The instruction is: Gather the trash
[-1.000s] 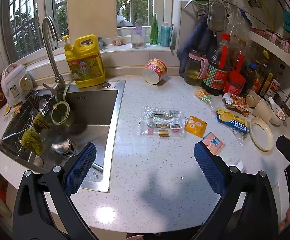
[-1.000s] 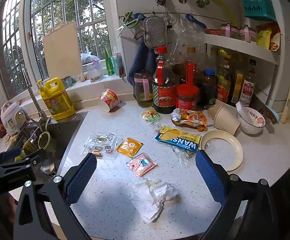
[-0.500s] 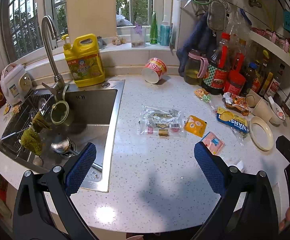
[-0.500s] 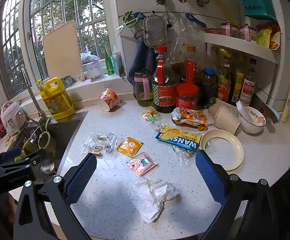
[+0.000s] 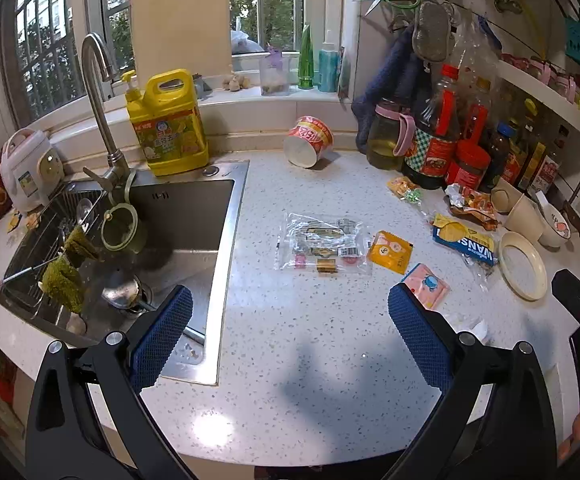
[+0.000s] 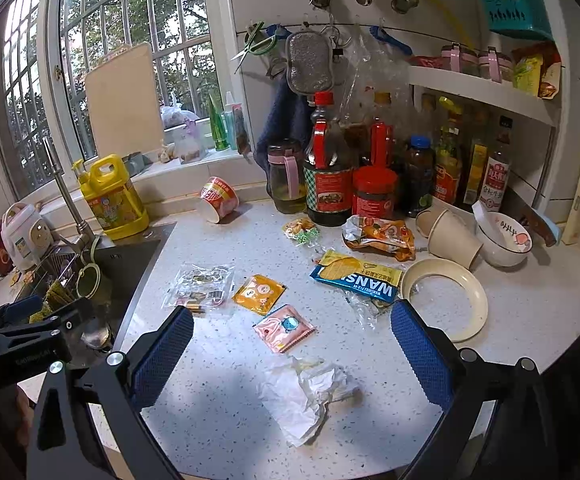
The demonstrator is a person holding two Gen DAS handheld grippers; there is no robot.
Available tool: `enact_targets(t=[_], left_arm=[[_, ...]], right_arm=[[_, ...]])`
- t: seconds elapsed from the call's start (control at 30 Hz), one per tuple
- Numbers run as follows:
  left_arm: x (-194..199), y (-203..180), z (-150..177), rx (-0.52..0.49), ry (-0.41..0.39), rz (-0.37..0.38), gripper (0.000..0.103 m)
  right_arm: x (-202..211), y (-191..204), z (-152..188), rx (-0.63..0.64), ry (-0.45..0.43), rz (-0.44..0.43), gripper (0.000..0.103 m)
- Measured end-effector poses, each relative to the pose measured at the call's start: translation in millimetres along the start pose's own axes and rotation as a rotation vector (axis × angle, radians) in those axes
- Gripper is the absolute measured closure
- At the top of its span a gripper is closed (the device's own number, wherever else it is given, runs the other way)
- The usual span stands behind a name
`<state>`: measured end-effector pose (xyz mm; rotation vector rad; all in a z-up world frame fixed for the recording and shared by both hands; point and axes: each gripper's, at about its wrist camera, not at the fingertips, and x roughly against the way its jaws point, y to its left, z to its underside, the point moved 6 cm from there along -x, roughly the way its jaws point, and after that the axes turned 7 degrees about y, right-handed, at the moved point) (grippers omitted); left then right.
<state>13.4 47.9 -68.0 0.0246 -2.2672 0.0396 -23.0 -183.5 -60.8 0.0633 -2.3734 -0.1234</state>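
Right wrist | both tongs (image 6: pixel 291 354) spread | bare counter (image 6: pixel 218 412) around crumpled tissue (image 6: pixel 305 394)

A white speckled desk (image 6: pixel 226 412) carries scattered wrappers mid-frame: a crumpled tissue (image 6: pixel 305 394), pink packet (image 6: pixel 284 328), orange packet (image 6: pixel 258 289), blue wrapper (image 6: pixel 355 278).

Left claw (image 5: pixel 290 320): two matte black angular arms, each ending in a rectangular finger faced with a blue cross-hatched pad (image 5: pixel 162 336). A round silver screw head (image 5: pixel 55 347) sits at each pivot, two per arm. Right claw (image 6: pixel 291 344): identical build, with black arms, blue textured pads (image 6: pixel 419 354) and silver screws (image 6: pixel 114 358). In the right wrist view the left claw's black body carries faint embossed lettering, too small to read.
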Motion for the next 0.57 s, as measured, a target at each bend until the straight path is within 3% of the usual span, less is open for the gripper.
enact_targets(t=[0.57], left_arm=[[2.2,-1.8,-0.7,-0.002,-0.005,0.007,0.007]], right_arm=[[0.7,-2.5,0.3,-0.009,0.002,0.007,0.005]])
